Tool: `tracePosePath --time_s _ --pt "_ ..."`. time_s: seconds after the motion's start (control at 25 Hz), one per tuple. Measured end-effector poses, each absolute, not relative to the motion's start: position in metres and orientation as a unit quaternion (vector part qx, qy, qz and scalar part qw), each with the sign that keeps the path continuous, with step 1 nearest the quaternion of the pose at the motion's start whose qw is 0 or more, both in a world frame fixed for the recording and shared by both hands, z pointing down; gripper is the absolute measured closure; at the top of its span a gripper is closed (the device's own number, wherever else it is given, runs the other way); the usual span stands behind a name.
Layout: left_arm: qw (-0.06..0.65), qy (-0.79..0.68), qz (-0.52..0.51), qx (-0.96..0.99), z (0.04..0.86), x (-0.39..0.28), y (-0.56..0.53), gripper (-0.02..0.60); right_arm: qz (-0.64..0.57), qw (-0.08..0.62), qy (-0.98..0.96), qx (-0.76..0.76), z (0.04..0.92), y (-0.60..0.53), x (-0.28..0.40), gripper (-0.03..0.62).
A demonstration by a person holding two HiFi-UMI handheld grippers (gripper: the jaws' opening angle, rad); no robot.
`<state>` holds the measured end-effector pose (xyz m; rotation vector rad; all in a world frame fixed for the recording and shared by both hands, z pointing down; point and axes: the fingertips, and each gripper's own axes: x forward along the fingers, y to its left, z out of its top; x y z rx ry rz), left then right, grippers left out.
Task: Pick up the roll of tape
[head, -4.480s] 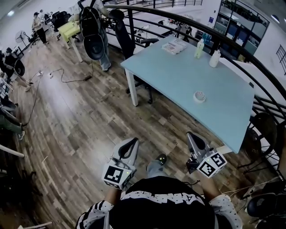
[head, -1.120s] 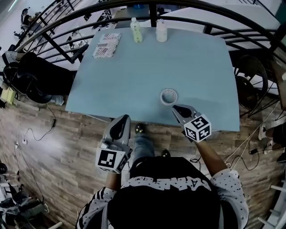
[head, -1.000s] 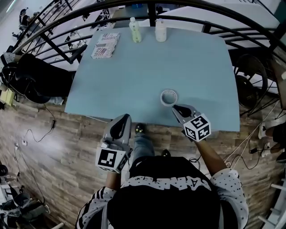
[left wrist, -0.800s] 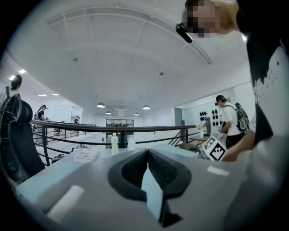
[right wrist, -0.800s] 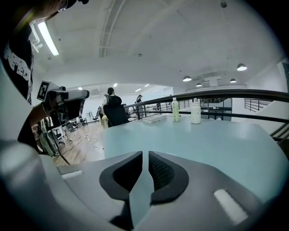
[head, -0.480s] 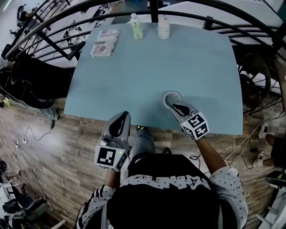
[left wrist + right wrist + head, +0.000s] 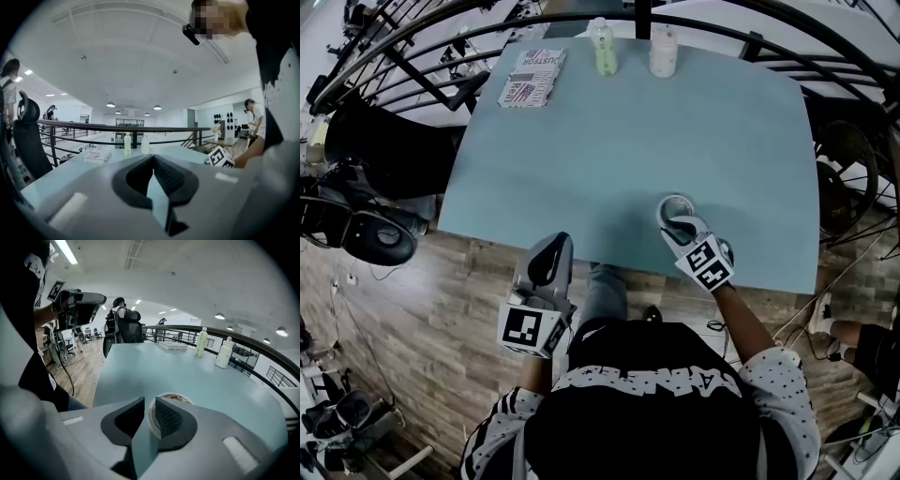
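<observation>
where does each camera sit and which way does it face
Head view: on the head, looking steeply down at the table; shows torso, arms, left tongs, right tongs at the tape roll.
Left gripper view: on the left tongs, at the table's near edge, facing across to the green bottle and white bottle; jaws together.
Right gripper view: on the right tongs, low over the table, facing those bottles; jaws apart at the roll's near wall.
Shared: all show the table and both bottles.

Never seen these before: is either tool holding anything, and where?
Nothing is held. Right gripper: jaws apart around the near wall of the roll of tape. Left gripper: shut, empty.
</observation>
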<state>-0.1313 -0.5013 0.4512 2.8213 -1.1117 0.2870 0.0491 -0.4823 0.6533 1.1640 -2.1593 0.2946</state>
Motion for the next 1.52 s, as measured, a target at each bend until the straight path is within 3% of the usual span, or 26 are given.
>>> tracePosePath --time_s 0.32,0.88,1.52 --pt "0.045 -0.371 0.094 0.923 0.458 -0.145 -0.508 0.581 0.105 0.391 -0.810 0.425 0.678 -0.488 0.048 0.505" --pt "0.025 -0.371 0.089 0.924 0.448 -0.152 -0.514 0.581 0.123 0.386 -0.803 0.437 0.677 -0.490 0.049 0.542" --pt "0.017 -0.367 0.092 0.926 0.443 -0.141 -0.500 0.581 0.112 0.294 -0.815 0.486 0.619 -0.486 0.055 0.543"
